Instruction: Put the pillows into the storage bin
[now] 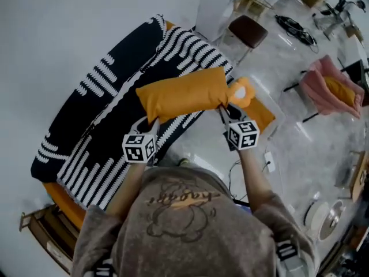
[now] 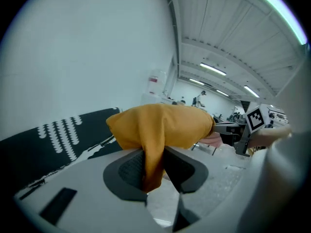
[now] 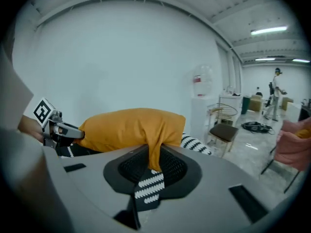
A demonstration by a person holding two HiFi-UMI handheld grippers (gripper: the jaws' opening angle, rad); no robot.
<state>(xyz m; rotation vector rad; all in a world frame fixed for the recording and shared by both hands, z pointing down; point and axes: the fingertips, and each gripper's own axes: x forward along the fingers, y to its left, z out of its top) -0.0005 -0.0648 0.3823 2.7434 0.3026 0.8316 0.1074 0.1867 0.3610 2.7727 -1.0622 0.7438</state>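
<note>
An orange pillow point(image 1: 181, 94) hangs in the air between my two grippers, above a black-and-white striped sofa point(image 1: 115, 120). My left gripper point(image 1: 151, 124) is shut on the pillow's left corner; in the left gripper view the orange cloth point(image 2: 151, 164) is pinched between the dark pads. My right gripper point(image 1: 226, 109) is shut on the pillow's right corner, where the orange cloth point(image 3: 153, 155) is clamped between its pads. A clear storage bin point(image 1: 271, 105) stands on the floor to the right, with another orange pillow point(image 1: 256, 111) inside it.
A pink chair point(image 1: 323, 85) holding an orange cushion point(image 1: 340, 91) stands at the right. A brown-seated stool point(image 1: 248, 30) and a white cabinet point(image 1: 222, 4) are behind the sofa's end. Cables and a power strip point(image 1: 269, 161) lie on the glossy floor.
</note>
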